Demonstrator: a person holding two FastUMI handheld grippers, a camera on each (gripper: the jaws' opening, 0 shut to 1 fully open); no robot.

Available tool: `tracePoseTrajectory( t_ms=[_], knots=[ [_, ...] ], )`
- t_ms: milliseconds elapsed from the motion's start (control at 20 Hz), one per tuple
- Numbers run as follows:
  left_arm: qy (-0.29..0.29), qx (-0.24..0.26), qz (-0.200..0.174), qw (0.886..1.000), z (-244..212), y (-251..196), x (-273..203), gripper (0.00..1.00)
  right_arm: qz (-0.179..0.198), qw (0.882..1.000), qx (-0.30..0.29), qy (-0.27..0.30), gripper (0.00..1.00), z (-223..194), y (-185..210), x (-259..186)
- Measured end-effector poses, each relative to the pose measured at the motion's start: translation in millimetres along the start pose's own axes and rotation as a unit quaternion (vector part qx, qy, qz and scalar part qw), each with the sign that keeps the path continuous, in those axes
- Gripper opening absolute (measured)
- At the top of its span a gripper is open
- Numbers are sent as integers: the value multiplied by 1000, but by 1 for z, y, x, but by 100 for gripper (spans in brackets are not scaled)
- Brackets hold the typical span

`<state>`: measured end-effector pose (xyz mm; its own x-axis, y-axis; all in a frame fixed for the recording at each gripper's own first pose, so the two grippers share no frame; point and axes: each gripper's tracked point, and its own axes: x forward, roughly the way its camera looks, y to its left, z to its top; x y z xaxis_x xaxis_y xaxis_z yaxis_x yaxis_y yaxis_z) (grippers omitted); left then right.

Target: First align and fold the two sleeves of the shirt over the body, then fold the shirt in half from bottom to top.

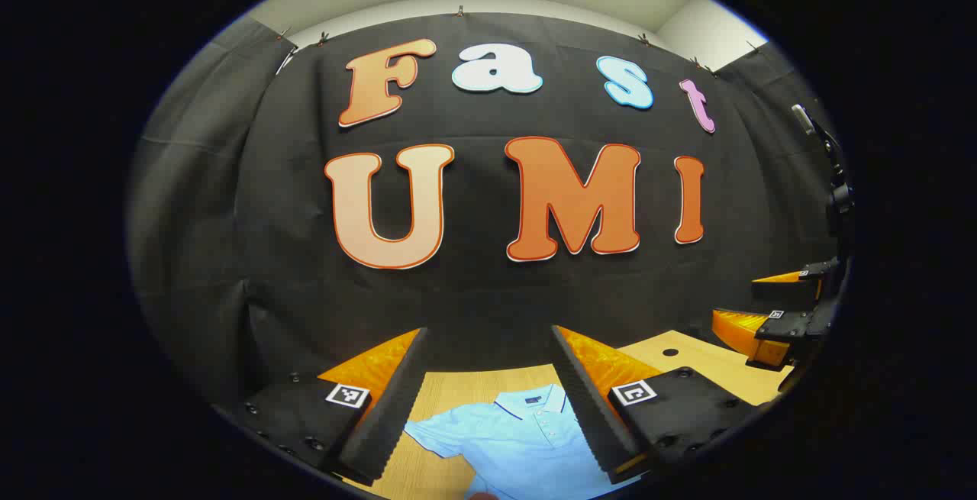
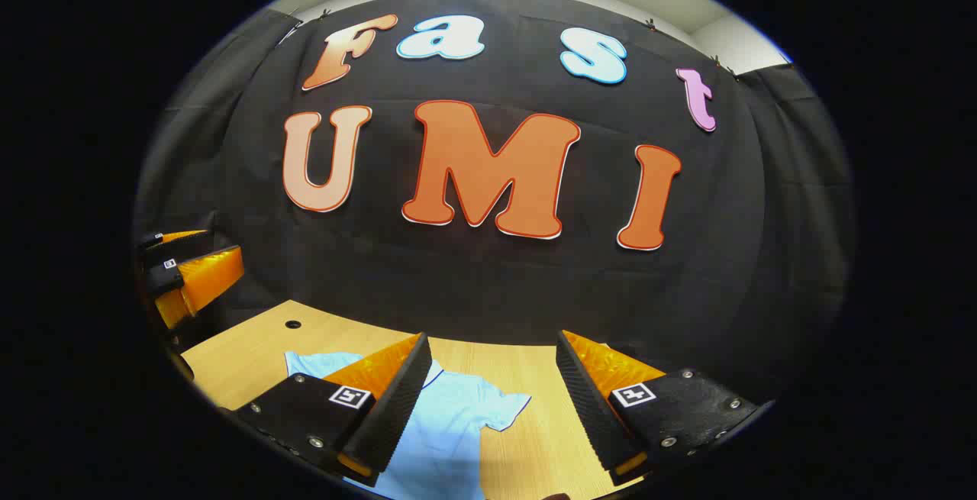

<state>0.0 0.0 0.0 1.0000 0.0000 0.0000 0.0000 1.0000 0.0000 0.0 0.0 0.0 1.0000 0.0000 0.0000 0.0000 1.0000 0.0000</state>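
Left gripper view, and here's the left gripper (image 1: 488, 397) held high above the work with its two fingers spread wide apart, nothing between them. Through that gap lies the shirt (image 1: 519, 439), a pale blue polo spread flat on the wooden table (image 1: 458, 385), collar toward the back wall, placket buttons facing up. One short sleeve (image 1: 431, 433) fans out on the left of this picture, just behind the left-hand finger. Farther off, at the right edge, the other gripper hangs in the air above the table's far corner.

Over to the right gripper view: the right gripper (image 2: 492, 401) is likewise raised, jaws parted, gripping nothing. Beyond its fingers the same shirt (image 2: 450, 424) runs down the table (image 2: 527, 366), and the sleeve (image 2: 500, 410) on this side sticks out toward the open gap, its hem edge lying flat on the wood. The left gripper (image 2: 191, 275) floats at the left edge, well apart from the cloth; whether it's open can't be judged from there.

Both claws up and open over a flat, unfolded garment reads like the very start: neither sleeve has been brought over the body yet. Holding them wide makes sense, since each one will likely need to drop onto its own sleeve edge and pinch thin fabric off the table. A small dark hole (image 2: 292, 324) sits in the tabletop near the far corner.
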Motion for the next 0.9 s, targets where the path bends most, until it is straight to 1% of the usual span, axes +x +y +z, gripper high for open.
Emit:
tracePoseTrajectory(
  t_ms=[150, 200, 250, 400, 500, 700, 900],
  knots=[
    [-3, 3, -2, 1000, 2, -5, 2, 100, 5, 1000, -2, 3, 99, -3, 1, 6],
    [-4, 4, -1, 1000, 1, -6, 2, 98, 6, 1000, -4, 2, 99, -1, 0, 6],
    [-3, 4, -1, 1000, 2, -6, 4, 100, 5, 1000, -5, 3, 99, -2, -1, 8],
    [5, 2, -5, 1000, -4, -10, 5, 100, 3, 1000, -3, 6, 99, -4, -5, 10],
    [6, 5, 3, 1000, -2, -8, 5, 100, -1, 1000, -3, 9, 99, -6, -7, 11],
    [7, 5, 0, 1000, -3, -10, 4, 100, -9, 1000, -3, 16, 99, -10, -13, 14],
    [2, 6, -1, 1000, 1, -13, -1, 100, -18, 999, -17, 34, 99, -20, -24, 21]
  ],
)
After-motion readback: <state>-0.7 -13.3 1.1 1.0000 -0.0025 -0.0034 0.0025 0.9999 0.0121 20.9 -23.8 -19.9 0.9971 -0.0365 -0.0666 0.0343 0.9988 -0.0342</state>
